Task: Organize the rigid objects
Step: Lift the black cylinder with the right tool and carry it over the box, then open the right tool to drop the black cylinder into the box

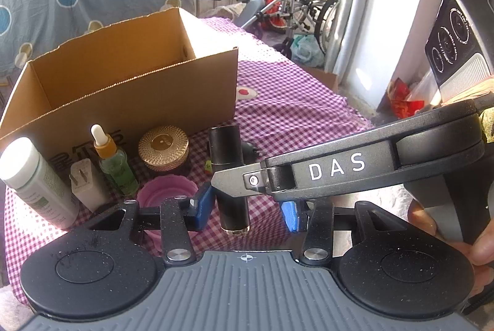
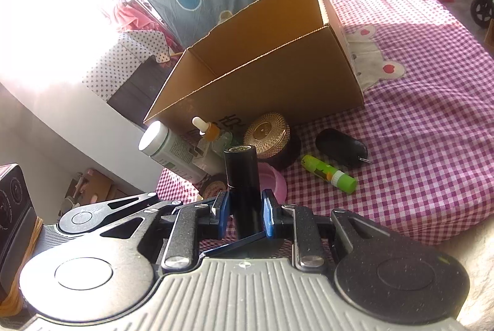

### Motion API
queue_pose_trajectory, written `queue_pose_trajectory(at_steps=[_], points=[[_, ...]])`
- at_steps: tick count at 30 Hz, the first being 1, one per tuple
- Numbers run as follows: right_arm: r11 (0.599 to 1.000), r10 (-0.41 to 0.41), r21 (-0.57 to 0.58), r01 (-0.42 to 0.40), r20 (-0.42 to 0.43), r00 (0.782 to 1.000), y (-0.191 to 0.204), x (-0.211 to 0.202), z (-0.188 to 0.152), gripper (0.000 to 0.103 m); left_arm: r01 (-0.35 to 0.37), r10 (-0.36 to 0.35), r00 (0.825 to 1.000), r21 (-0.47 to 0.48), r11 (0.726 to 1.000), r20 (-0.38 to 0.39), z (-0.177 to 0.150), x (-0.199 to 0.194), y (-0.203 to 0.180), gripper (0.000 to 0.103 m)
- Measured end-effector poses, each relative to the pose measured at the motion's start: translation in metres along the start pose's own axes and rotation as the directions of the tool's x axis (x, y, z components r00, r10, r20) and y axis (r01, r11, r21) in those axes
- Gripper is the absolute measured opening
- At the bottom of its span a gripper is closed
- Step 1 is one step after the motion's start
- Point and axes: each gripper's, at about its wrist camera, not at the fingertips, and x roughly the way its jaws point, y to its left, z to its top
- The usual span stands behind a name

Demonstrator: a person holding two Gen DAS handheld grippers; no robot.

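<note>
1. The right gripper (image 2: 245, 215) is clamped on a black tube (image 2: 242, 176): a smooth, glossy cylinder standing upright between the blue ribbed pads (image 2: 268, 217), both pressing its sides, with its flat top rising above them.
2. In the left wrist view the same black tube (image 1: 230, 176) hangs between the left gripper's (image 1: 247, 210) blue pads without touching either; those jaws stand partly apart with nothing in their grip. The right tool's matte black arm, lettered "DAS", crosses in from the right, with a person's hand (image 1: 444, 226) around its handle.
3. Just beyond the tube's base sits a pink round plastic container (image 2: 273, 179) with a scalloped rim; what is in it cannot be told.
4. Left of the right gripper's line lean a white-capped bottle (image 2: 168, 150) with a printed label and a white plug adapter (image 1: 85, 184); behind them stands a dropper bottle (image 1: 115, 164) of clear green glass with an amber collar and white bulb.
5. Straight ahead is a round jar with a gold, finely ridged lid (image 2: 268, 132).
6. To the right lie a green glue stick (image 2: 328, 173) on its side and a black, rounded charger (image 2: 341, 147).
7. Everything rests on a purple-and-white gingham cloth (image 2: 416, 146).
8. Farthest stands an open corrugated cardboard box (image 2: 278, 78), flaps torn off; the part of its inside that shows is bare.
</note>
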Motion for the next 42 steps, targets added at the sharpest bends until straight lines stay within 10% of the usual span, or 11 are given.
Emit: queue_pose_trajectory(at_steps=[16,28,42], points=[[0.984,0.101,-0.156,-0.088,0.076,0.992,0.057,0.009,0.095,0.025,-0.131,0.127,0.982,0.018,0.991,0.143,0.069,-0.038,0.035,0.045],[0.994,0.113,0.025,-0.111,-0.262,0.959,0.034,0.169,0.219,0.024,-0.106,0.088,0.986,-0.117,0.987,-0.144,0.134,0.041,0.158,0.045],[0.99,0.04,0.141,0.026,-0.445,0.895,0.008,0.318,0.245,0.023,-0.245,0.199,0.931,-0.119,0.962,-0.305,0.141,0.109,0.214,0.057]])
